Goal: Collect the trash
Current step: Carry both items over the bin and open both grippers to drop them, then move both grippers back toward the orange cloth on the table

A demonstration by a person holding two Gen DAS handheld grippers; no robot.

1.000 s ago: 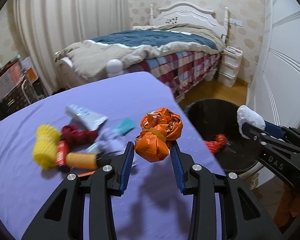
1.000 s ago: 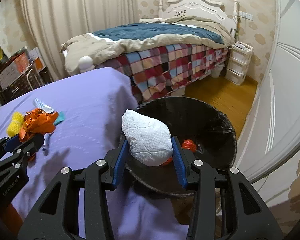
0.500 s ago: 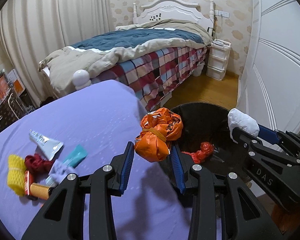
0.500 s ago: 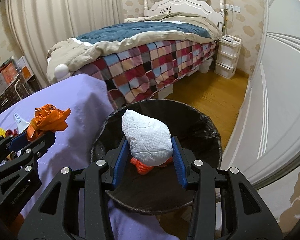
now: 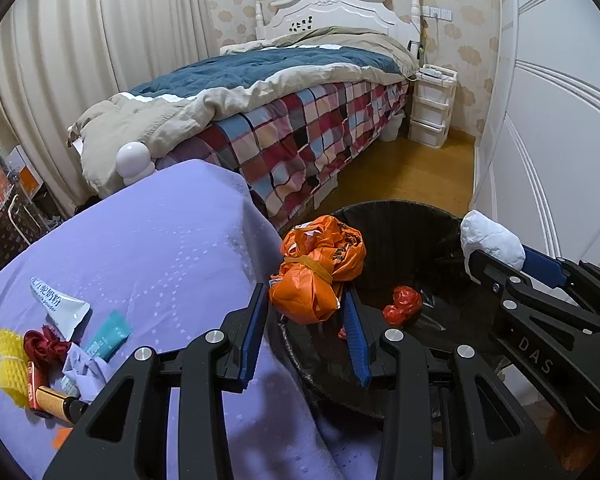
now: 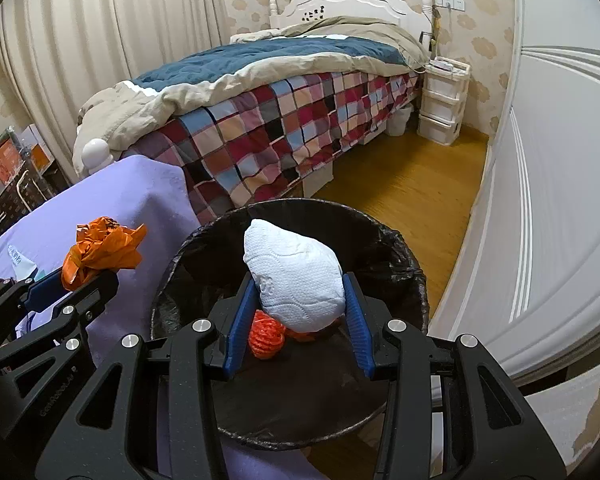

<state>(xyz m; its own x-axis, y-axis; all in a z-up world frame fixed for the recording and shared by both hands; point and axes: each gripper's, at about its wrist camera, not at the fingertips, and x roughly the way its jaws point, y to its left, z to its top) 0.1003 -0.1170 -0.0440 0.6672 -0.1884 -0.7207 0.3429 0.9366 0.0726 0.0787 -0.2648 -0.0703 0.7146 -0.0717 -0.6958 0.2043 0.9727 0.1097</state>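
Note:
My left gripper (image 5: 306,312) is shut on a crumpled orange plastic bag (image 5: 320,268) and holds it over the near left rim of the black lined trash bin (image 5: 416,220). My right gripper (image 6: 300,308) is shut on a white paper wad (image 6: 296,276) and holds it above the open bin (image 6: 400,248). Red-orange trash (image 5: 402,306) lies on the bin's bottom; it also shows in the right wrist view (image 6: 266,338). The orange bag (image 6: 104,252) and the left gripper's fingers (image 6: 76,286) show at the left of the right wrist view.
A purple-covered table (image 5: 160,240) holds several more scraps at its left: a white sachet (image 5: 58,306), a teal packet (image 5: 108,334), a yellow mesh piece (image 5: 10,360), a red wad (image 5: 44,344). A bed (image 5: 280,92) stands behind. A white wardrobe door (image 6: 560,200) is right of the bin.
Both grippers have moved right with their loads. The orange bag went from over the table to the bin's rim. The white wad went from the bin's edge to above its middle.

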